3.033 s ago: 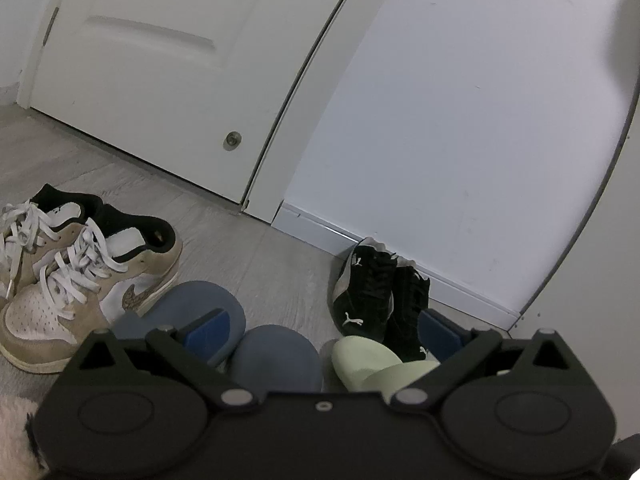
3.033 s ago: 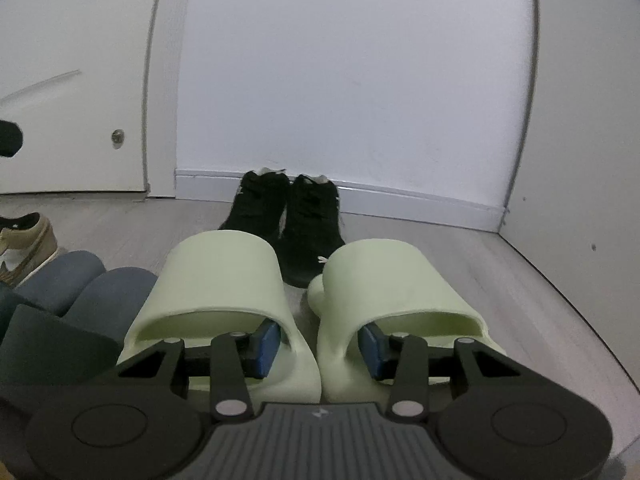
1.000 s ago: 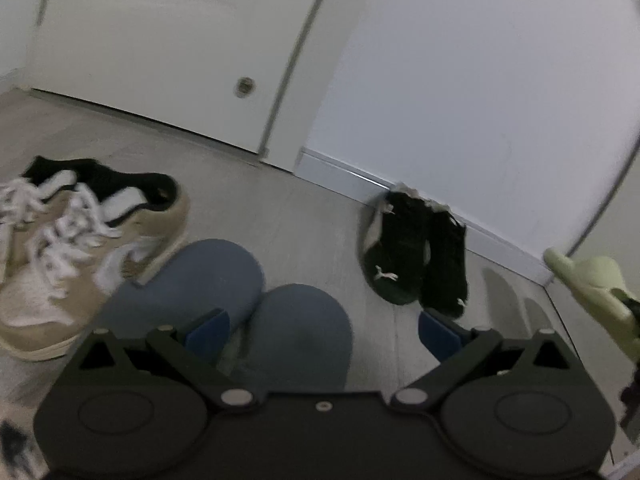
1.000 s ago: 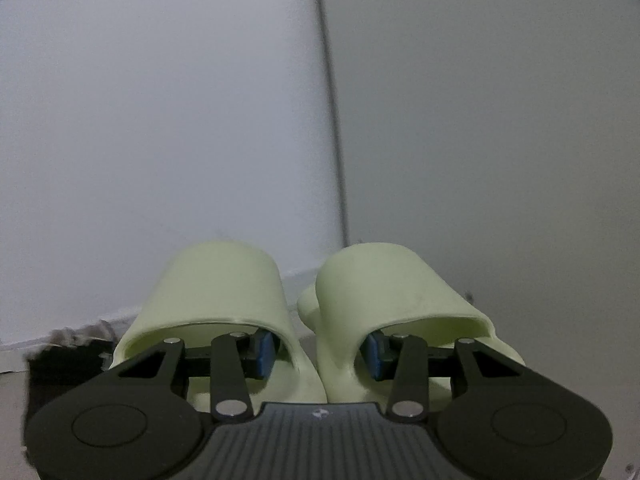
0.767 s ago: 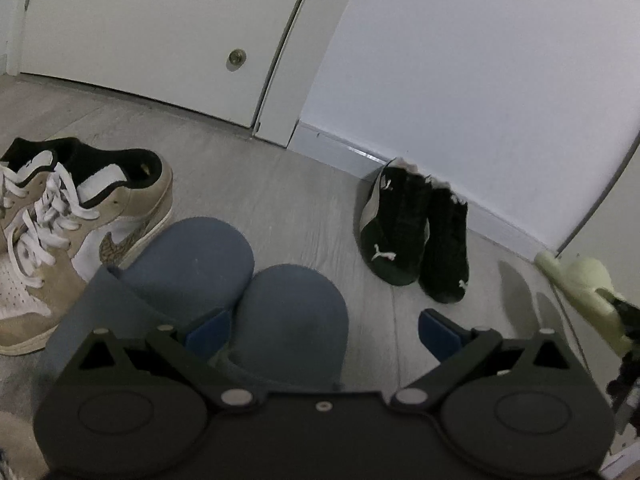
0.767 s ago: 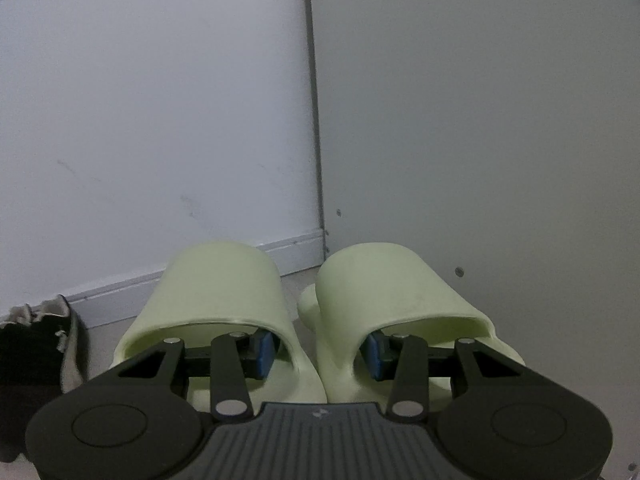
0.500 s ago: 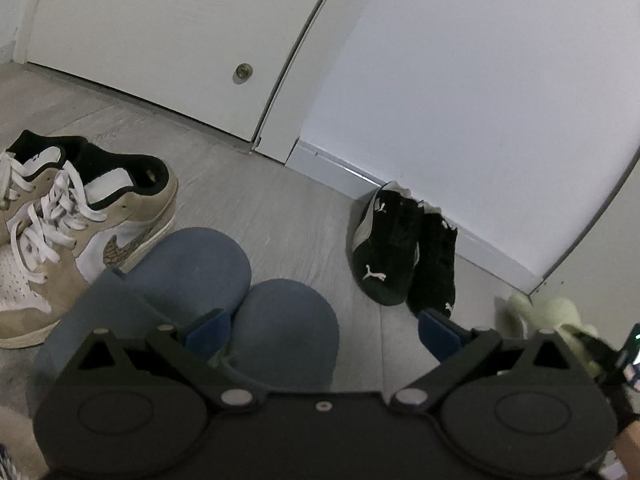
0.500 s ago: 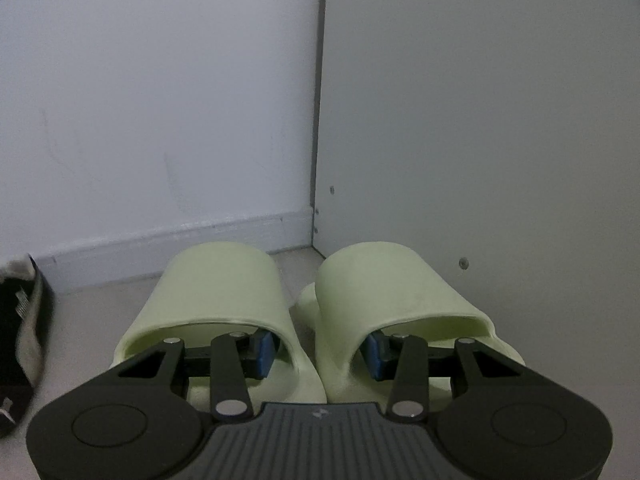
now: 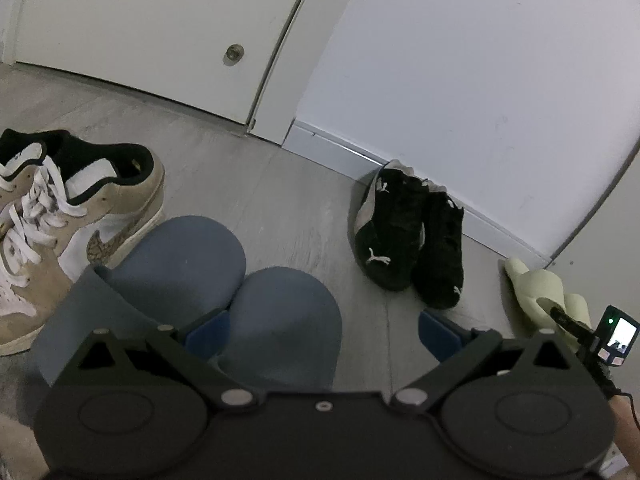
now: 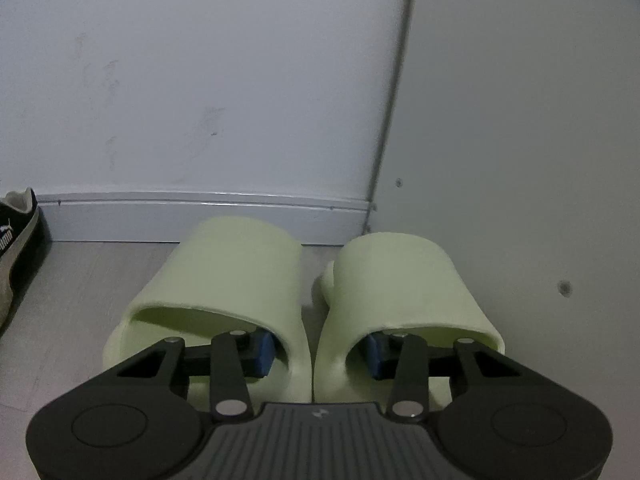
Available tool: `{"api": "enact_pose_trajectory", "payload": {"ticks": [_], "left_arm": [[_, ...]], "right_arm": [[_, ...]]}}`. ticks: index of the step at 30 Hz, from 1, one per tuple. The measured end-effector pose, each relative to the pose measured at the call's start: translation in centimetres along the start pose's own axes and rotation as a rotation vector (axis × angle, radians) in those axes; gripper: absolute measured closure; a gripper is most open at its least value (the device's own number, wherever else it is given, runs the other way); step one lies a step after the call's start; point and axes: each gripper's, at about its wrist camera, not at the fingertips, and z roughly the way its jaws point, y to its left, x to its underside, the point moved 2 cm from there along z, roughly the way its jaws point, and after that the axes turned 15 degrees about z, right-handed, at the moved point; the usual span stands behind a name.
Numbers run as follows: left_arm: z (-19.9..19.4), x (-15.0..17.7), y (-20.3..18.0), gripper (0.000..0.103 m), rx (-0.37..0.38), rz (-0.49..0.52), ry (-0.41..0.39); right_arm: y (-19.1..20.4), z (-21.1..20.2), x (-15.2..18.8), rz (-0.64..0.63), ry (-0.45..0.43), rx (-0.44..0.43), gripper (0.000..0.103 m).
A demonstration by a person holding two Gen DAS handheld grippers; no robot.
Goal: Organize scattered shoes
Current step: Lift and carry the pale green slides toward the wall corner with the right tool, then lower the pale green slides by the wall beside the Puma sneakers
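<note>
Both blue-padded fingers point(image 10: 262, 350) of the right gripper point(image 10: 318, 352) reach into the pale green foam slides point(image 10: 236, 280), one finger under each strap, pinching the two inner walls together between them. Ahead of these fingers the toes of the slides point at the white baseboard point(image 10: 200, 216) near the corner where the two walls meet; whether the soles rest on the grey wood-look floor point(image 10: 72, 304) or hang just above it cannot be told. To the left of the fingers, at the frame edge, part of a black suede sneaker point(image 10: 18, 236) shows. On the other side, the left gripper point(image 9: 322, 326) has its fingers spread wide, the left pad point(image 9: 208, 328) sitting at the gap between two dusty-blue rubber slides point(image 9: 224, 292) and the right pad over bare floor, gripping nothing. Left of these fingers lie tan and white lace-up sneakers point(image 9: 60, 216) with black collars. Beyond the right finger the pair of black suede sneakers point(image 9: 408, 232) stands side by side, heels against the baseboard. Further right, the green slides point(image 9: 538, 288) appear again near the corner, with the right gripper's small lit screen point(image 9: 618, 336) beside them.
</note>
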Motion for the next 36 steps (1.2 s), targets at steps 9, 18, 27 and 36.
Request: {"api": "enact_pose_trajectory", "payload": {"ticks": [9, 18, 27, 36], "left_arm": [[1.0, 0.1, -0.5, 0.001, 0.017, 0.031, 0.043], [1.0, 0.1, -0.4, 0.001, 0.017, 0.023, 0.047], [1.1, 0.1, -0.5, 0.001, 0.010, 0.024, 0.053], [1.0, 0.2, -0.5, 0.001, 0.013, 0.029, 0.048]], "right_arm": [[-1.9, -0.2, -0.5, 0.115, 0.023, -0.071, 0.059], [-5.0, -0.6, -0.3, 0.401, 0.066, -0.086, 0.058], [-2.0, -1.6, 0.4, 0.068, 0.056, -0.094, 0.053], [-1.6, -2.4, 0.2, -0.021, 0.092, -0.131, 0.034]]}}
